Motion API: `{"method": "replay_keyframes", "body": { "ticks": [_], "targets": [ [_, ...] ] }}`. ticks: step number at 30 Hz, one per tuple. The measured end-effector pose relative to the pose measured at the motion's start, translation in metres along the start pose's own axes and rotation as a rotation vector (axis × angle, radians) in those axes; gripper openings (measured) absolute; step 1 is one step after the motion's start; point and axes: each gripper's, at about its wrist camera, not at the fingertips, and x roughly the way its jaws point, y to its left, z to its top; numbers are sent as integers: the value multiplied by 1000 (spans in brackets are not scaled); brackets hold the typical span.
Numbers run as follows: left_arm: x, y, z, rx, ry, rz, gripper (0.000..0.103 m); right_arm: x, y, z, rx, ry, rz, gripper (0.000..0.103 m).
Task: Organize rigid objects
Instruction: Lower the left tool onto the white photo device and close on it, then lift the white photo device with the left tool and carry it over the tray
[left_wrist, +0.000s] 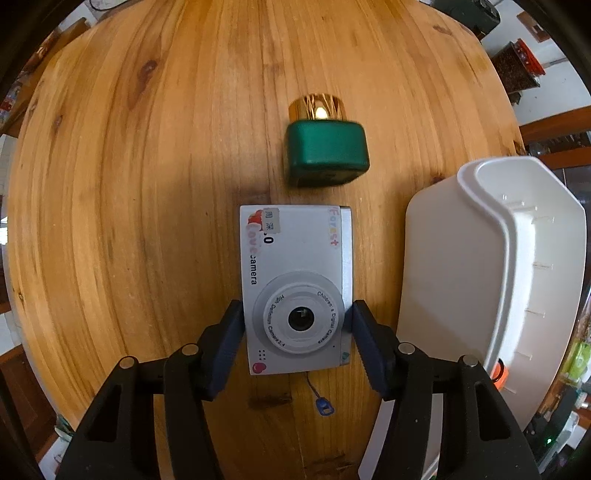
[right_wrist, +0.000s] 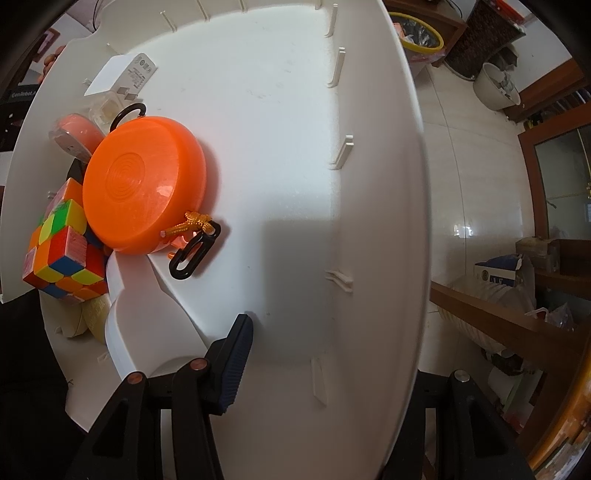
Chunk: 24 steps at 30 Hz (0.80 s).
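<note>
- A round wooden table fills the left wrist view; shelves and a tiled floor are glimpsed at the edges.
- A white children's digital camera lies flat, lens up, its long axis running straight away from the left gripper.
- The camera's lens end is straddled by the half-open jaws, and both pads appear pressed to its sides (a grip, by the look of it).
- A green bottle with a gold cap lies just beyond the camera.
- The white bin stands to the camera's right.
- The right gripper holds the bin's wall between its fingers; its outer finger is hidden behind the wall.
- An orange disc and a puzzle cube lie inside.
</note>
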Motion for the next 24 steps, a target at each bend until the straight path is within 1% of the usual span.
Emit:
{"method": "replay_keyframes", "body": {
  "ticks": [6, 12, 18, 22, 24],
  "targets": [
    [-18, -6, -3, -4, -42, 19, 62, -2, 2, 0, -19, -6, 0, 52],
    [-50, -16, -12, -1, -94, 27, 62, -3, 7, 1, -31, -10, -4, 52],
    [-91, -17, -34, 24, -161, 28, 62, -3, 11, 1, -48, -20, -7, 52],
    [-108, -26, -50, 53, -204, 39, 62, -3, 12, -2, -62, -32, -11, 52],
    [-108, -31, -51, 69, -219, 40, 61, -3, 12, -4, -66, -40, -10, 52]
  ]
}}
